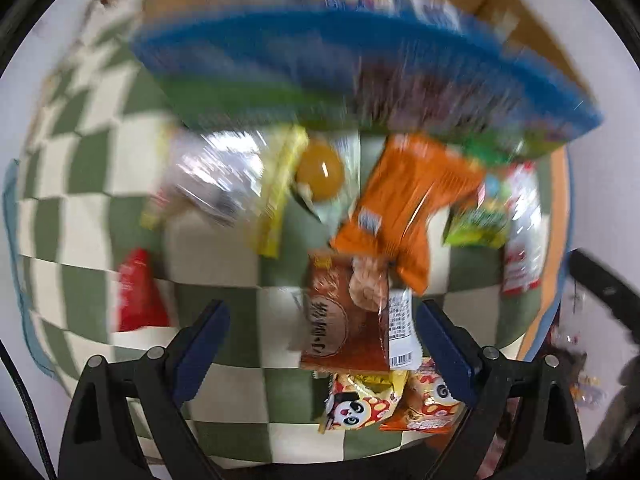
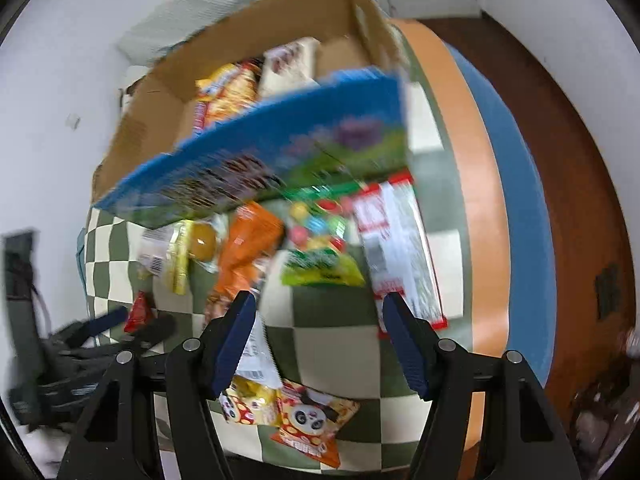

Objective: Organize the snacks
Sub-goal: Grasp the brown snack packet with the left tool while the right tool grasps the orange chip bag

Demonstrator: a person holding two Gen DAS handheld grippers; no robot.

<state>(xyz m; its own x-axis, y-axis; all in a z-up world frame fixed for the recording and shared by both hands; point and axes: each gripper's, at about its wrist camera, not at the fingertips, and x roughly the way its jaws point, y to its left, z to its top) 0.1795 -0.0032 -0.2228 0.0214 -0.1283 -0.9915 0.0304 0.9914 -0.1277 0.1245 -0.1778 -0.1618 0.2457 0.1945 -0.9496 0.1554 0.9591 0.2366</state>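
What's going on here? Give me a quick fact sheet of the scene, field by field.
Surface: green-and-cream checkered cloth
Container: open cardboard box, some snacks already inside
In front of the box: big blue snack bag
Loose snacks: orange packet, brown packet, two panda packets, small red packet
Left gripper: open, brown packet between its fingers, untouched
Right gripper: open, nothing held

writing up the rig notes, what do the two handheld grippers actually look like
Both match. The left gripper and right gripper each have two black, angular plastic fingers with triangular cut-outs and round silver pivot pins at the joints. The inner pads are dark navy blue; on the right gripper they show fine ribbing. A thin black cable runs along the left edge of the left wrist view. No sleeves or markings show.
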